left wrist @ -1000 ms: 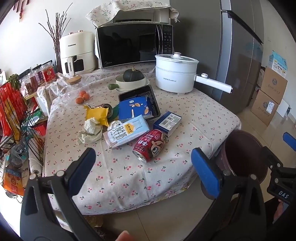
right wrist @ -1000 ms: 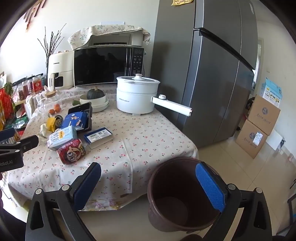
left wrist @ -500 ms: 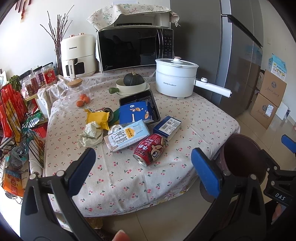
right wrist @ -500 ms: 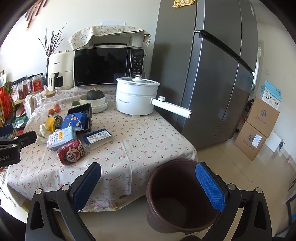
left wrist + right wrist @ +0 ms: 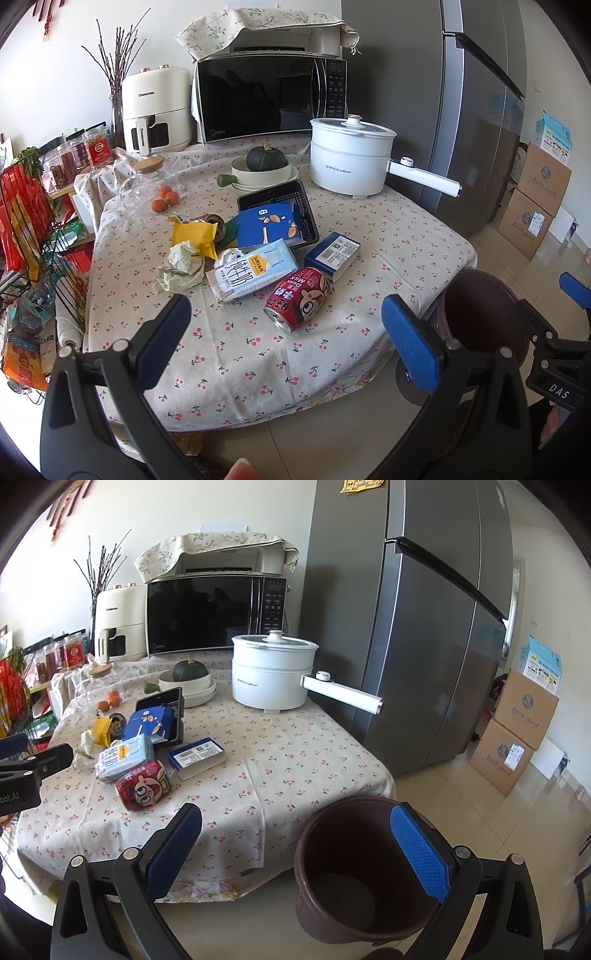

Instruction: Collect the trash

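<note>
Trash (image 5: 295,308) untouched; both grippers (image 5: 286,339) (image 5: 295,853) wide, empty.

Each tool (image 5: 284,332) has black plastic arms, blue textured pads (image 5: 419,853), silver screws and white lettering.

I see a table (image 5: 399,236) covered by a cherry-print cloth. On it lie a red milk can (image 5: 297,302) on its side, a milk carton (image 5: 251,273), a blue-and-white box (image 5: 332,254), crumpled paper (image 5: 181,271), a yellow wrapper (image 5: 194,236) and a black tray (image 5: 277,197) holding a blue packet (image 5: 267,227). Farther back I make out a white electric pot (image 5: 349,162), a bowl (image 5: 264,175) with a squash, a glass jar (image 5: 149,182), a microwave (image 5: 269,98) and an air fryer (image 5: 155,107). On the floor (image 5: 498,827) beside the table stands a brown bin (image 5: 364,867).
</note>
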`<state>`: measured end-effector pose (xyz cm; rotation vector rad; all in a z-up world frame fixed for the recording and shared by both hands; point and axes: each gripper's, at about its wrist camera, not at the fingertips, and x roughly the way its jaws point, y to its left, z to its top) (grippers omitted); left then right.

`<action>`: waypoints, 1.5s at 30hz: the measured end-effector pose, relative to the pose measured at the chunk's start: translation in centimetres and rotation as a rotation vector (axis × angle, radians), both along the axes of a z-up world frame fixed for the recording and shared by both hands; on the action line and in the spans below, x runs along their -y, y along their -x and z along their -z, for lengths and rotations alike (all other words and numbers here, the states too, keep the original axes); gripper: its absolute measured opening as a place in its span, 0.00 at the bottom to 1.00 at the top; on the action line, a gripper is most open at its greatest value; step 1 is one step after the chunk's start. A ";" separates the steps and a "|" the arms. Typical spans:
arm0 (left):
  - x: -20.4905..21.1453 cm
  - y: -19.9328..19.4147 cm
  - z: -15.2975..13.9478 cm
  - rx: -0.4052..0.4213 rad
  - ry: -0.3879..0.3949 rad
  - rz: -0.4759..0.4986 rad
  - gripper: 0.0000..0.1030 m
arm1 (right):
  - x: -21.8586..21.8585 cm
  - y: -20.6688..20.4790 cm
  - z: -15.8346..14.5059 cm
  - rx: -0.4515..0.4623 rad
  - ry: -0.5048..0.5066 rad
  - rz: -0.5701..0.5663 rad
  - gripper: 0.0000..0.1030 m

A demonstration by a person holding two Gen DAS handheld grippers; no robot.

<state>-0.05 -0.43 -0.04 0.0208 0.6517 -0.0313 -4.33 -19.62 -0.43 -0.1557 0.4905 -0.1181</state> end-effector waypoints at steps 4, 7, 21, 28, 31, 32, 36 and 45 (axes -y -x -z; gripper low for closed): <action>-0.2 -0.1 0.1 0.001 0.003 0.000 0.99 | 0.0 0.0 0.0 0.000 0.000 0.000 1.00; -0.3 0.0 0.1 -0.001 0.002 0.001 0.99 | 0.0 0.0 0.0 0.000 0.000 0.000 1.00; -0.3 -0.1 0.1 0.000 0.010 0.002 0.99 | 0.0 0.0 0.0 0.001 -0.001 0.002 1.00; -0.3 0.0 0.1 0.000 0.011 0.002 0.99 | -0.1 0.0 0.1 0.002 -0.001 0.002 1.00; -0.3 -0.1 0.2 -0.002 0.013 0.001 0.99 | -0.1 0.0 0.1 0.002 -0.001 0.003 1.00; -0.4 0.0 0.3 -0.002 0.014 0.001 0.99 | -0.1 0.0 0.1 0.002 -0.002 0.003 1.00; -0.4 0.0 0.3 -0.001 0.015 0.001 0.99 | -0.1 0.0 0.1 0.002 -0.001 0.002 1.00; -0.5 0.1 0.4 -0.003 0.018 0.001 0.99 | -0.1 0.0 0.1 0.004 0.002 0.007 1.00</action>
